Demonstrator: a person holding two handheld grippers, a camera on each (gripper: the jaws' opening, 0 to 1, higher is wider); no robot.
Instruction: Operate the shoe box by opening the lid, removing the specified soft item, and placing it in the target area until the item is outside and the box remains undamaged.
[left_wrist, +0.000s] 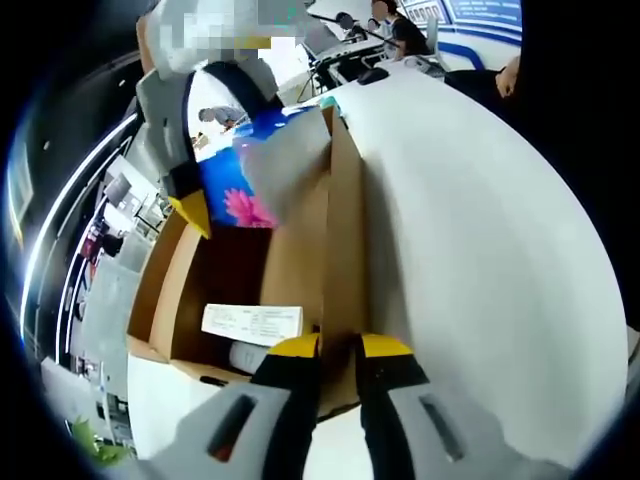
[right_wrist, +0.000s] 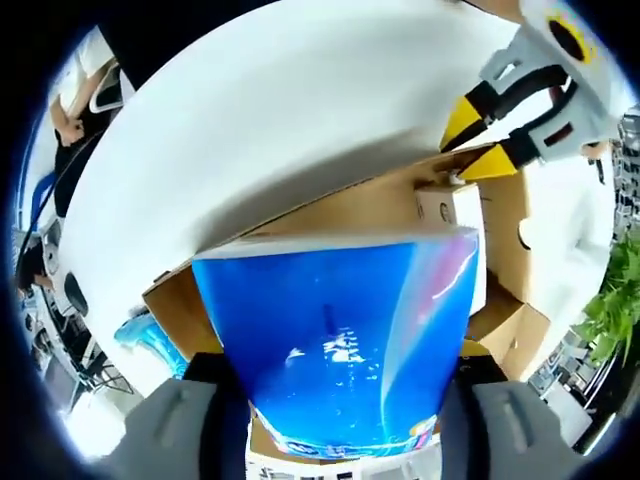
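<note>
Apparently the removal step is in hand: the blue soft pack (right_wrist: 340, 340) is clamped in the right claw (right_wrist: 345, 400) above the open shoe box (left_wrist: 300, 260), whose wall is pinched by the left claw (left_wrist: 340, 348), and placement on the table (left_wrist: 480, 230) is judged next.

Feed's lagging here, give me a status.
Left tongs clamped on box wall. Right tongs gripping blue soft pack, above open box. Nothing blocking.
</note>
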